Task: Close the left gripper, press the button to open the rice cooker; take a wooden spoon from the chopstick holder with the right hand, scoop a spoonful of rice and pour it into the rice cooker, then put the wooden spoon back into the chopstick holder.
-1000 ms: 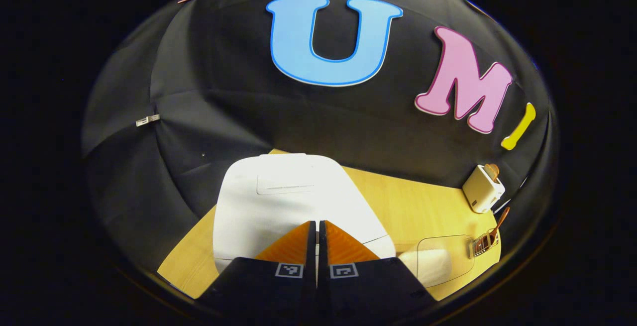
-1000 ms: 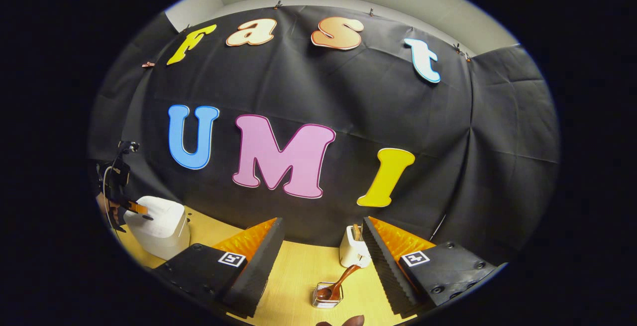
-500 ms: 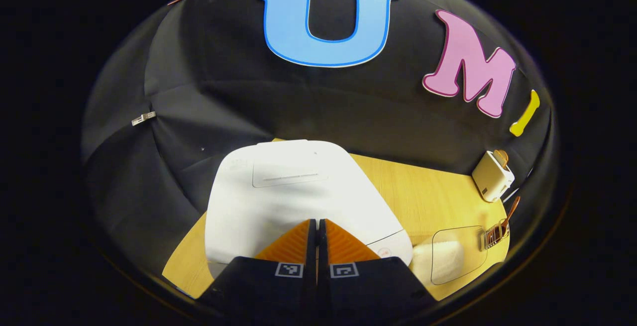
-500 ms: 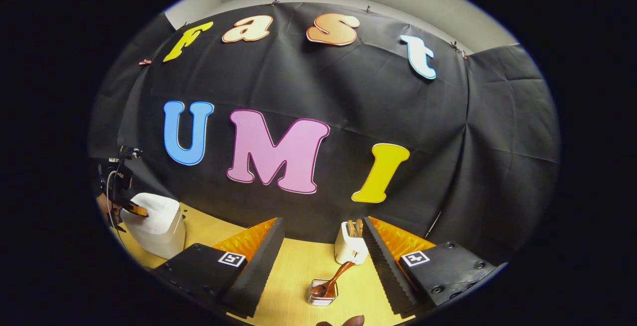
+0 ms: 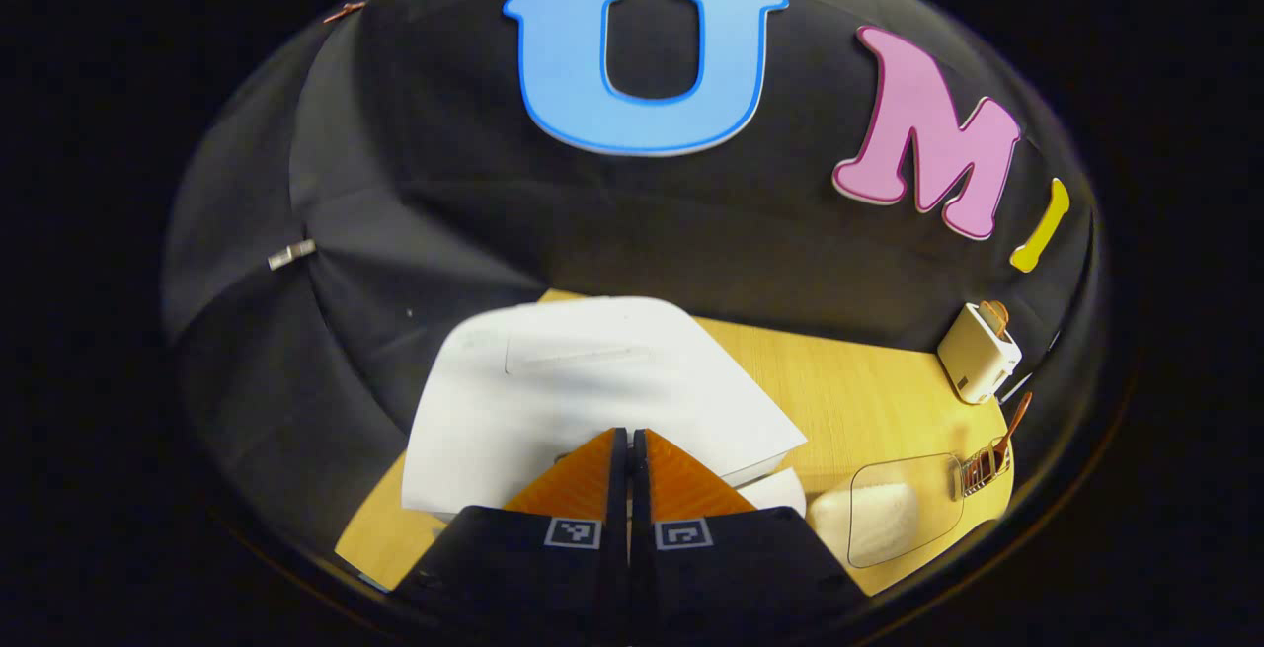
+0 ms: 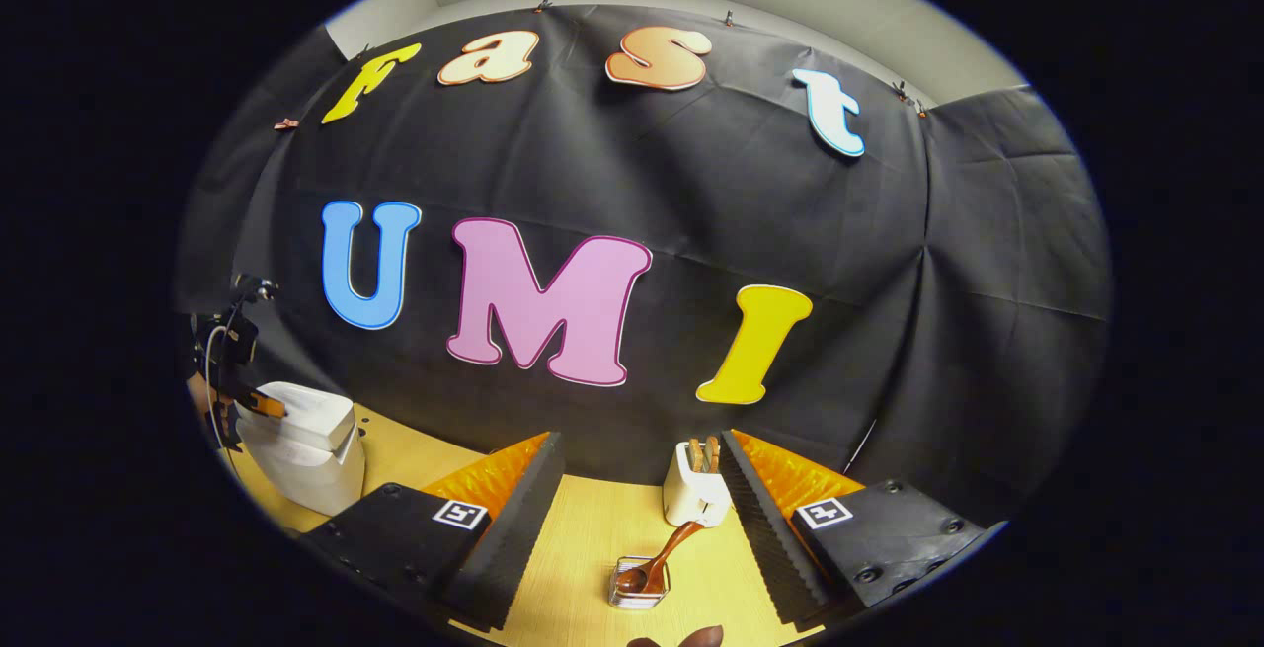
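On the wooden table (image 5: pixel 849 400), the white rice cooker (image 5: pixel 583 390) sits at the left end, its lid (image 5: pixel 592 380) lifted slightly so a gap shows along the front edge. Directly in front of it, the left gripper (image 5: pixel 629 449) has its fingers pressed together, tips against the cooker's front, grasping nothing. To the cooker's right lies a clear container of rice (image 5: pixel 884 519), then the wire chopstick holder (image 5: pixel 978 469) with the wooden spoon (image 5: pixel 1012 425) leaning out of it, and a white toaster (image 5: pixel 978 356) near the wall. From the right gripper view, the right gripper (image 6: pixel 642 489) hangs spread wide and empty, above and apart from the holder (image 6: pixel 640 583), where the spoon (image 6: pixel 660 558) rests bowl-down, handle tilted toward the toaster (image 6: pixel 696 489).
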The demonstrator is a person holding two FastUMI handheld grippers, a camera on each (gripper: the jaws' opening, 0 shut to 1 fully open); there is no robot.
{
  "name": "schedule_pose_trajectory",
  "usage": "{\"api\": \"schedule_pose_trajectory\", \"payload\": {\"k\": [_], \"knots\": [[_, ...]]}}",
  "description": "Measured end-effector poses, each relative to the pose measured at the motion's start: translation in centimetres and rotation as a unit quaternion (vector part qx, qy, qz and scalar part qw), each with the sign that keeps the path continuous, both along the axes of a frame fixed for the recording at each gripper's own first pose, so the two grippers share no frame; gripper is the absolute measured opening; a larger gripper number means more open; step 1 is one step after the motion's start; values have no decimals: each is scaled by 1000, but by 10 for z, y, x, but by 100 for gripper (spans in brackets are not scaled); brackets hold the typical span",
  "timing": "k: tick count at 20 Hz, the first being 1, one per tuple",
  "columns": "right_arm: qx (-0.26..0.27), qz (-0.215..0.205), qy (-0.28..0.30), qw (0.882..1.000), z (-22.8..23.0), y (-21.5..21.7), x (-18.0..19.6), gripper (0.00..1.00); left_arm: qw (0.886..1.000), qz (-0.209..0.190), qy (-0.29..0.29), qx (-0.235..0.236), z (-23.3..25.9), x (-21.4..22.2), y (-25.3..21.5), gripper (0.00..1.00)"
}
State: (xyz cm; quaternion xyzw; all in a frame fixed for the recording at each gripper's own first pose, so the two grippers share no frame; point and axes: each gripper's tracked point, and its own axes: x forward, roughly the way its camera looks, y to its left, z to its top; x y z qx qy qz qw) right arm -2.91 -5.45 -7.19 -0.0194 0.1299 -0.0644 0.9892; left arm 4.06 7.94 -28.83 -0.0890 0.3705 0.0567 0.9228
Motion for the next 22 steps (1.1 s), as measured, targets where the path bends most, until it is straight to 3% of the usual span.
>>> {"api": "schedule_pose_trajectory", "payload": {"k": [4, 10, 15, 22], "knots": [[4, 0, -1, 1000, -1, 1, -1, 97, 999, 12, -52, 9, 48, 33, 21, 6], [4, -1, -7, 1000, 2, -3, -3, 97, 994, 23, -104, 29, 80, 60, 43, 6], [62, 27, -23, 997, -3, 4, -2, 98, 990, 34, -129, 49, 100, 58, 47, 5], [104, 4, 41, 994, -89, -35, 2, 97, 982, 29, -183, 36, 130, 33, 28, 5]]}}
